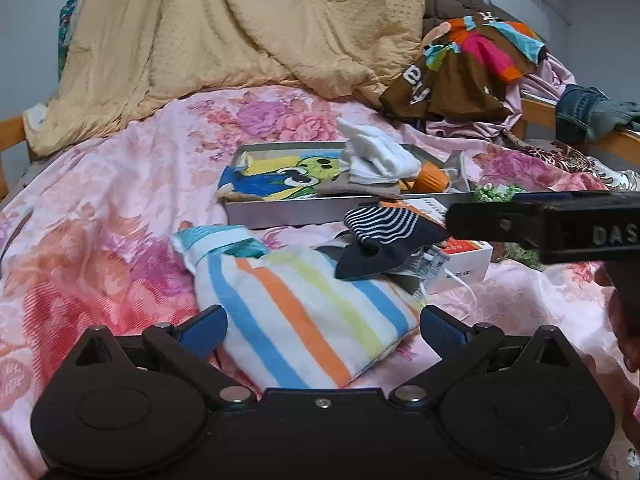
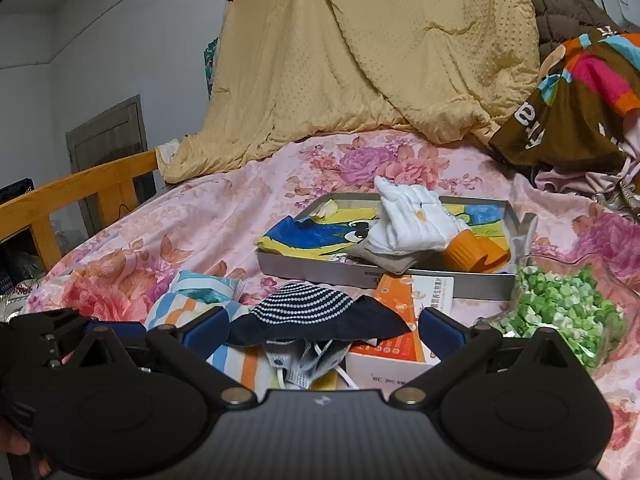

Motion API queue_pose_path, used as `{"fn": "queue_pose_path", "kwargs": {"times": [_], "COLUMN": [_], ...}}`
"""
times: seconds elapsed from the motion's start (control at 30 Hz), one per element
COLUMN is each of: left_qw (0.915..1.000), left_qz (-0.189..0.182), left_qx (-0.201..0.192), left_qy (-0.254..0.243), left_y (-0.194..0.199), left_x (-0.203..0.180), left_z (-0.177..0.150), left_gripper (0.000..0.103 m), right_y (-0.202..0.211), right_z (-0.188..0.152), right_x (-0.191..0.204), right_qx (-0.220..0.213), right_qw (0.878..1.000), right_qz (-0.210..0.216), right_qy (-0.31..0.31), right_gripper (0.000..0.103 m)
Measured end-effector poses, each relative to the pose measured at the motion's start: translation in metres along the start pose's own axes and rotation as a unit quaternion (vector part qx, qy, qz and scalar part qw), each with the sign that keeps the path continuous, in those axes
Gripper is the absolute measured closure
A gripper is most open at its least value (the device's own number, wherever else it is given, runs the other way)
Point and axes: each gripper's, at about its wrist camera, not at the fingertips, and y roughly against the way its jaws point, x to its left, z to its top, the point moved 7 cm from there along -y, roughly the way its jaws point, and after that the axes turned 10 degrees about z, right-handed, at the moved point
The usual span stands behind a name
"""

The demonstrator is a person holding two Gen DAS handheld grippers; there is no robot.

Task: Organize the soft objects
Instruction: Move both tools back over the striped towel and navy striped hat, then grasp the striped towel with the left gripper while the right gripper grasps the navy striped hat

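My left gripper (image 1: 322, 326) is open, low over the bed, its blue fingers either side of a folded striped towel (image 1: 304, 312). Just beyond, a navy sock with white stripes (image 1: 384, 236) lies on a face mask and a white-and-orange box (image 1: 464, 256). My right gripper (image 2: 324, 328) is open too, with the same sock (image 2: 312, 312) lying between and just past its fingertips, not gripped. A metal tray (image 2: 360, 270) behind holds a cartoon-print cloth (image 2: 304, 236), a bunched white cloth (image 2: 412, 216) and an orange piece (image 2: 472, 254).
A clear bag of green paper stars (image 2: 560, 312) lies right of the box. A yellow quilt (image 1: 240, 28) is heaped at the back, with a brown multicoloured garment (image 1: 460, 72) to its right. A wooden bed rail (image 2: 80, 188) runs along the left. Floral sheet (image 1: 100, 208) covers the bed.
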Motion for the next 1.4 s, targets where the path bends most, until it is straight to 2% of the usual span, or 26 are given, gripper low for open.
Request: {"fn": "queue_pose_path", "kwargs": {"times": [0.2,0.63,0.83,1.1,1.4], "left_qw": [0.9997,0.9995,0.9994,0.9993,0.9992], "left_qz": [-0.016,-0.024,-0.031,-0.033,-0.034], "left_qx": [0.003,0.003,-0.001,-0.008,-0.004], "left_qy": [-0.016,0.020,0.019,0.012,0.023], "left_y": [-0.007,-0.012,-0.014,-0.014,-0.014], "left_x": [-0.009,-0.002,-0.002,-0.004,-0.002], "left_z": [-0.003,0.003,0.003,0.004,0.005], "left_gripper": [0.001,0.001,0.003,0.021,0.042], "right_y": [-0.015,-0.046,-0.057,-0.069,-0.075], "right_z": [-0.001,-0.001,-0.001,0.000,-0.004], "right_x": [-0.005,-0.012,-0.011,-0.009,-0.008], "right_qx": [0.011,0.022,0.030,0.031,0.045], "right_qw": [1.000,1.000,0.999,0.999,0.999], "right_qz": [-0.001,0.005,0.006,0.010,0.013], "right_qy": [-0.014,-0.022,-0.015,-0.008,-0.007], "right_gripper": [0.000,0.000,0.001,0.009,0.029]}}
